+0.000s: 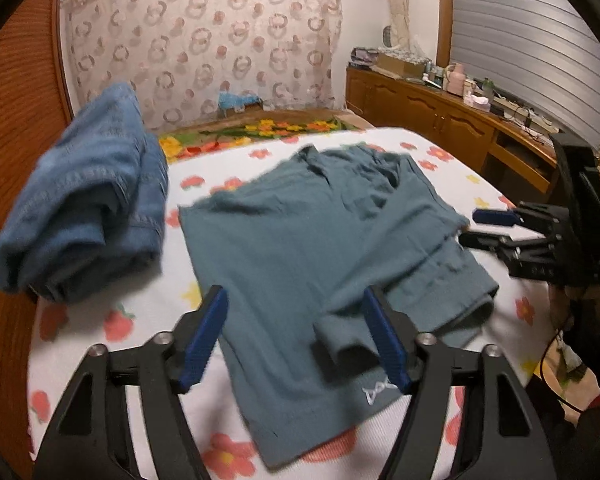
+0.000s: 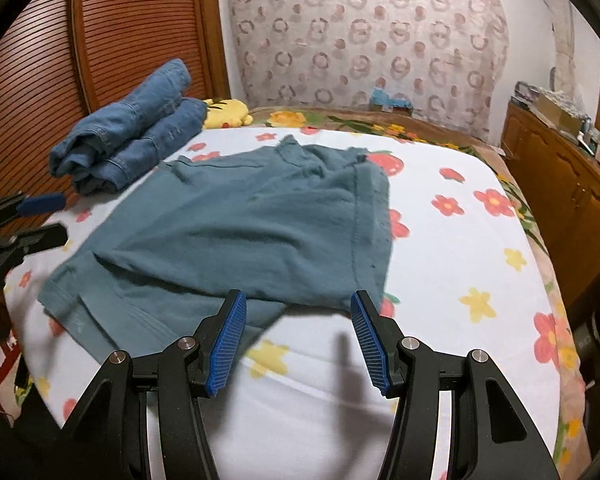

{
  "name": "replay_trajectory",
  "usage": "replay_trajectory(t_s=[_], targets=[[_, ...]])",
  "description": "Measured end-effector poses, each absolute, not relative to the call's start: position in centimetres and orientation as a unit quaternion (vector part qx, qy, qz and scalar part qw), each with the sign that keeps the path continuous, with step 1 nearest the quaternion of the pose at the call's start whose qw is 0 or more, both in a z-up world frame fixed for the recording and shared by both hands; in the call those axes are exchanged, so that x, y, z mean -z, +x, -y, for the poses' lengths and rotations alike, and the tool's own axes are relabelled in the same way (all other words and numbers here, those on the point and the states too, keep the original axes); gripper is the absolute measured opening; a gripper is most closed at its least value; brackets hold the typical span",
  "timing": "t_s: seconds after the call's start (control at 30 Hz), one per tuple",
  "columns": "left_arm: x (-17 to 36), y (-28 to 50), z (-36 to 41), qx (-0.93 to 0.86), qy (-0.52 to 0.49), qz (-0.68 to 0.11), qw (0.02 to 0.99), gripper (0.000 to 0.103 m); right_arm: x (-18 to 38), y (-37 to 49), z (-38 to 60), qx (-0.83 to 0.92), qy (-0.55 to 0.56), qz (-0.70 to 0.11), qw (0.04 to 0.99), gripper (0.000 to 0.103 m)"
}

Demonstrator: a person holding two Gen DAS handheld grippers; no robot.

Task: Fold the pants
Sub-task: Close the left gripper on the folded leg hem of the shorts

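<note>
Teal pants [image 1: 300, 248] lie folded over on the flowered bed sheet [image 1: 452, 168]; they also show in the right wrist view [image 2: 236, 224]. My left gripper [image 1: 296, 320] is open above their near end, beside a small white logo [image 1: 376, 394], holding nothing. My right gripper [image 2: 298, 322] is open and empty above the sheet, just in front of the pants' near edge. In the left wrist view the right gripper [image 1: 472, 226] appears at the right, by the pants' right edge. In the right wrist view the left gripper [image 2: 54, 218] appears at the left edge.
Folded blue jeans [image 1: 88, 204] lie at the far left of the bed, also in the right wrist view [image 2: 128, 132], next to a yellow plush toy [image 2: 228, 112]. A wooden cabinet [image 1: 440, 116] with clutter runs along the right. A louvered wooden door [image 2: 100, 32] stands at the left.
</note>
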State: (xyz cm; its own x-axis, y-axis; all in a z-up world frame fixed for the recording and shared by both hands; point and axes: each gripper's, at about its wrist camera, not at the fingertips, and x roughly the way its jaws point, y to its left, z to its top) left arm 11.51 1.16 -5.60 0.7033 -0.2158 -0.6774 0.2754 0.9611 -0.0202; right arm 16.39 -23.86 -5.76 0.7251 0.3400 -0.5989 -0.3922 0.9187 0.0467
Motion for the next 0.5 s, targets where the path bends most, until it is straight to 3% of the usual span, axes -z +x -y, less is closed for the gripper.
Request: replay_trajectory(t_s=[0.33,0.5], targets=[[7.7,11.3,0.4,0.162,0.035,-0.389,0.906,0.044,6.1,16.7,24.1,-0.202,-0.017,-0.309,0.929,0.056],[8.2,11.6,0.6,0.165,0.03,-0.399,0.902,0.029,6.5,16.6,24.6,-0.201,-0.012,-0.307,0.93,0.056]])
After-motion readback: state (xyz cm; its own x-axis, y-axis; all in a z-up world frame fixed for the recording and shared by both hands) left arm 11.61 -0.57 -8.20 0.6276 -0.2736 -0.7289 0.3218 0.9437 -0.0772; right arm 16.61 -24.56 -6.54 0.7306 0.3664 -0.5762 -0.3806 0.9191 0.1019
